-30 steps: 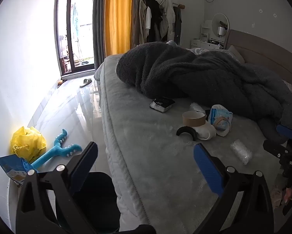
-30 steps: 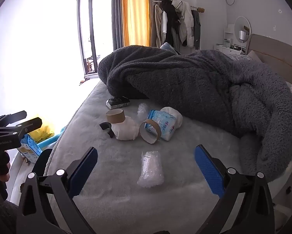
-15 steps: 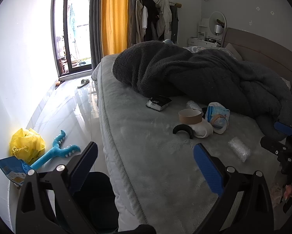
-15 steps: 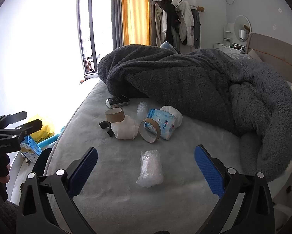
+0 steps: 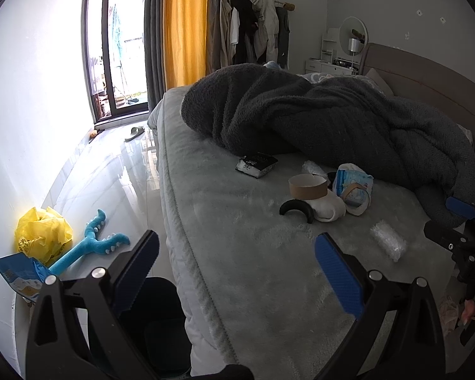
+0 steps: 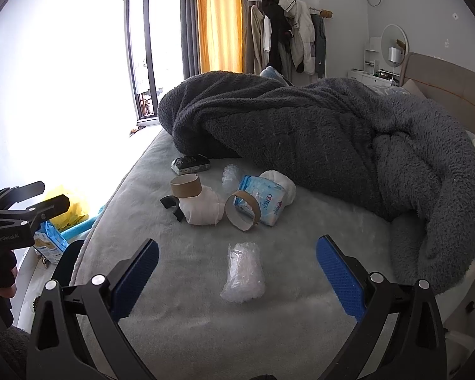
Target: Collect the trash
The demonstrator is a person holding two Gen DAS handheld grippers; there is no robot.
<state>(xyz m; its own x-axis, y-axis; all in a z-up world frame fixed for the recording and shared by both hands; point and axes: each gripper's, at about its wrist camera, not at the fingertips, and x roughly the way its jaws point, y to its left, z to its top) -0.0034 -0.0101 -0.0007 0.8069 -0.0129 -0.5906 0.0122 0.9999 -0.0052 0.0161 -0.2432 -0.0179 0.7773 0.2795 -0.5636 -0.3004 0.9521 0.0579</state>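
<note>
Trash lies on the grey bed (image 6: 186, 310): a clear crumpled plastic wrap (image 6: 243, 272), two cardboard tape rings (image 6: 243, 210) (image 6: 186, 185), a white wad (image 6: 202, 209), a blue tissue pack (image 6: 261, 199), a black curved piece (image 6: 170, 205) and a small black packet (image 6: 190, 163). My right gripper (image 6: 237, 277) is open, just short of the plastic wrap. My left gripper (image 5: 235, 267) is open and empty over the bed's left edge; the same pile shows ahead of it, with a cardboard ring (image 5: 307, 186) and the plastic wrap (image 5: 388, 243).
A dark grey blanket (image 6: 316, 133) is heaped behind the trash. On the floor at left lie a yellow bag (image 5: 42, 234), a blue toy (image 5: 91, 247) and a blue packet (image 5: 18, 275). A dark bin (image 5: 161, 326) stands below the left gripper.
The left gripper's view has shifted a little, so the trash pile sits slightly further right and away. The right gripper has barely moved. Both stay open.
</note>
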